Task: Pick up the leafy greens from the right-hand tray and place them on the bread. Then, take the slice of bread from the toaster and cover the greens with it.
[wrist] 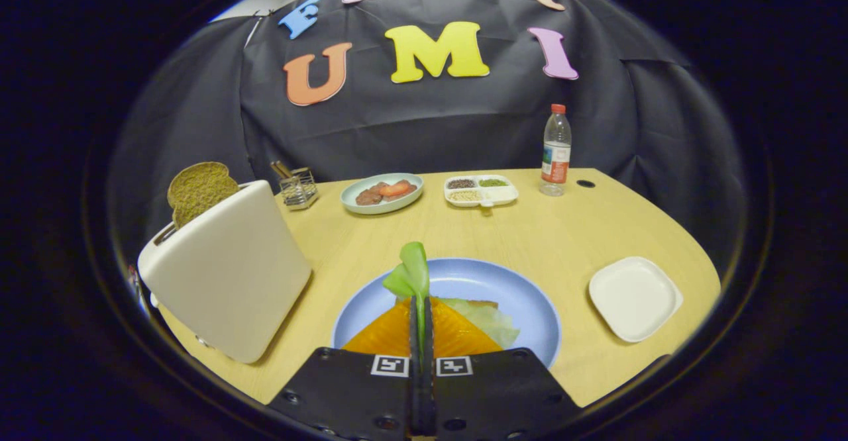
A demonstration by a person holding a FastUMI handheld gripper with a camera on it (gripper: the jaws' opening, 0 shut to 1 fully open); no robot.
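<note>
Tongs (421, 308) pinched tight on greens (411, 272), over a blue plate (530, 295).

The leaf stands up from between both fingers, its stalk caught in the narrow slit. Just under them on the plate lie an orange slice (457, 338) and paler greens (487, 318); any bread below is hidden. At 3 o'clock sits a white tray (635, 298); at 9 o'clock a toaster (228, 272) with bread (197, 191) sticking out. Toward 12 o'clock on the tabletop (530, 229): a dish (381, 193), a divided tray (481, 191), a bottle (556, 151).
</note>
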